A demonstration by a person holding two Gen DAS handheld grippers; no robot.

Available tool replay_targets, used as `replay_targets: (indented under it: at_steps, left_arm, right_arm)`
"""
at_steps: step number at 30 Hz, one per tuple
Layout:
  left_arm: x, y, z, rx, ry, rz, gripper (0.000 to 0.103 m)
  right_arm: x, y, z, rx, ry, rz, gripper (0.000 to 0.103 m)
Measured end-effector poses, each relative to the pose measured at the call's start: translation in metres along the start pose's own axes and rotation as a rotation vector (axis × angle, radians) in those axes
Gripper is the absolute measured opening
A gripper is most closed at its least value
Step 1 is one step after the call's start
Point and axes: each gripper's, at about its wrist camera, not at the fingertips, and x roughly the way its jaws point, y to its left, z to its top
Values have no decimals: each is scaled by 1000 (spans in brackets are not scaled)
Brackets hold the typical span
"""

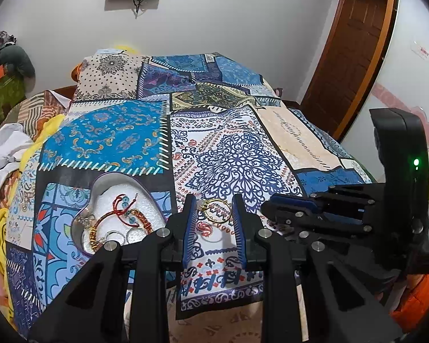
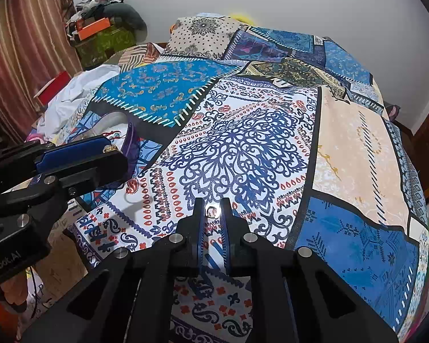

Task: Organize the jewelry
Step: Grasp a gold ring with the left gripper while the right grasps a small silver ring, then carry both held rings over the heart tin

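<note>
Several bracelets and rings are already lying in the heart-shaped tin (image 1: 146, 184) on the bed, while a gold hoop (image 1: 218, 211) is being gripped by the left gripper (image 1: 214, 208) and a small ring (image 2: 211, 211) pinched in the closed right gripper (image 2: 211, 210), both remaining unplaced.

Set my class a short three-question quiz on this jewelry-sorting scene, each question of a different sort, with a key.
1. True or false: the heart-shaped box on the patchwork bedspread is empty.
2. What sits between the fingertips of the left gripper? A) a gold hoop earring B) a red bracelet C) a wristwatch
3. Fill in: the right gripper is closed on a small ____.

Key
1. False: it holds red bracelets and some rings.
2. A
3. ring
</note>
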Motion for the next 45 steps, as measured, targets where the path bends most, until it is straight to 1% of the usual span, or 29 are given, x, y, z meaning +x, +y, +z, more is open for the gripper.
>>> replay_targets:
  at_steps: [4, 11, 20, 25, 33, 37, 45]
  left_arm:
    - [-8, 3, 0, -3, -12, 11, 24]
    - [-28, 13, 1, -20, -48, 35, 24]
    - [-50, 34, 1, -46, -95, 74, 24]
    - [-60, 49, -1, -62, -111, 103, 24]
    - [-58, 75, -9, -97, -96, 138, 24]
    - [-47, 84, -15, -123, -69, 131, 24]
    - [-20, 92, -23, -136, -14, 106, 24]
  right_arm:
    - [-10, -4, 2, 25, -24, -2, 9]
    - [-40, 0, 18, 34, -112, -19, 9]
    - [-63, 26, 41, 13, -210, 15, 9]
    - [-60, 43, 52, -11, -232, 48, 9]
    - [-42, 67, 60, -40, -217, 112, 9]
    - [-26, 76, 59, -56, -181, 133, 9]
    - [7, 83, 57, -56, -87, 181, 9]
